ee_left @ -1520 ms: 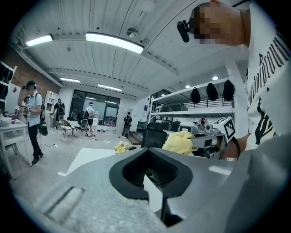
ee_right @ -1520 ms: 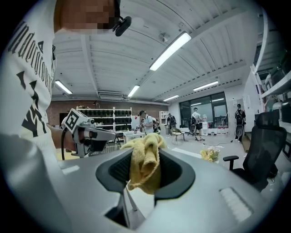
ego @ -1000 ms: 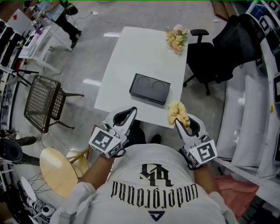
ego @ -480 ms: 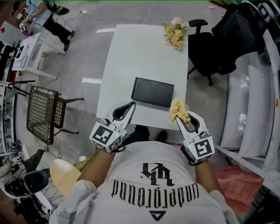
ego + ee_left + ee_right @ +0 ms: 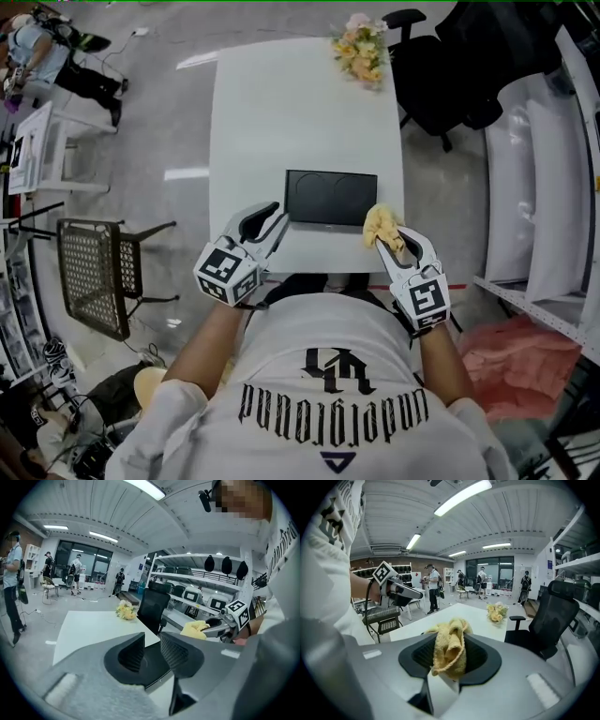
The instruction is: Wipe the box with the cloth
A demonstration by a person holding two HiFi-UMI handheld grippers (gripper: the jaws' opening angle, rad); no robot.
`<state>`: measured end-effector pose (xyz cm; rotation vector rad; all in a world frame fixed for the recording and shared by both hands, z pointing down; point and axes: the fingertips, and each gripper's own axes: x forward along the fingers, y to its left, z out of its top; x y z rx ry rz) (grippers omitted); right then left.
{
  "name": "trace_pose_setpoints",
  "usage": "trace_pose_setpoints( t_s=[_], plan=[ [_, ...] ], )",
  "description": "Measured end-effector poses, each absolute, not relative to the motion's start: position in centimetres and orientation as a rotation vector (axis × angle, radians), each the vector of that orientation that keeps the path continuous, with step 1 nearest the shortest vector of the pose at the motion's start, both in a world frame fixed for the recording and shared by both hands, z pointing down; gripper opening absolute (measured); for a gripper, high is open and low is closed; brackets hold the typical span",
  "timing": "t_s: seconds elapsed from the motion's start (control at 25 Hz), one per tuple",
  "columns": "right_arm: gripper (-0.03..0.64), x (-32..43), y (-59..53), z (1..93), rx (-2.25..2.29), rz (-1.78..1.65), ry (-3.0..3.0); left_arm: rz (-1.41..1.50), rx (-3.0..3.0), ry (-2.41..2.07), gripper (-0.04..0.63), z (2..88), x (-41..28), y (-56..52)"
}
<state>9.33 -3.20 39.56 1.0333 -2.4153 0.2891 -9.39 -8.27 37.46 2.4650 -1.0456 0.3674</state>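
The black box (image 5: 331, 197) with two round hollows lies near the front edge of the white table (image 5: 281, 112). My left gripper (image 5: 272, 218) hovers just off the box's left front corner. Its jaws have just been opening, and they stand a little apart with nothing between them (image 5: 152, 642); the box (image 5: 156, 665) shows through the gap. My right gripper (image 5: 386, 236) is shut on a crumpled yellow cloth (image 5: 380, 223) beside the box's right front corner. In the right gripper view the cloth (image 5: 449, 648) bulges up from between the jaws.
A bunch of flowers (image 5: 356, 52) lies at the table's far right corner. A black office chair (image 5: 441, 56) stands beyond it, white shelving (image 5: 534, 187) runs along the right, and a metal mesh chair (image 5: 94, 272) stands at the left. People move about far off.
Both grippers have moved forward and down, closer to the box at the table's front edge. The cloth stays in the right gripper.
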Motion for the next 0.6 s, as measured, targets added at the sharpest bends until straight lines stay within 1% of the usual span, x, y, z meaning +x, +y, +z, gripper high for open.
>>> trace_pose_setpoints(
  t_s=[0.12,0.24,0.36,0.6],
  plan=[
    [0.124,9.2,-3.4,41.6,1.05,0.311,-2.349,0.402,2.439,-0.979,0.137,40.1,-9.7,-9.3],
    [0.123,9.1,-4.2,43.8,1.064,0.351,-2.306,0.457,2.393,-0.924,0.141,43.9,-10.2,-10.3],
    [0.124,8.9,-4.4,46.2,1.063,0.384,-2.259,0.506,2.329,-0.876,0.173,47.8,-10.8,-10.6],
    [0.124,8.7,-5.0,51.1,1.041,0.418,-2.177,0.525,2.215,-0.798,0.209,53.8,-11.3,-11.1]
  ],
)
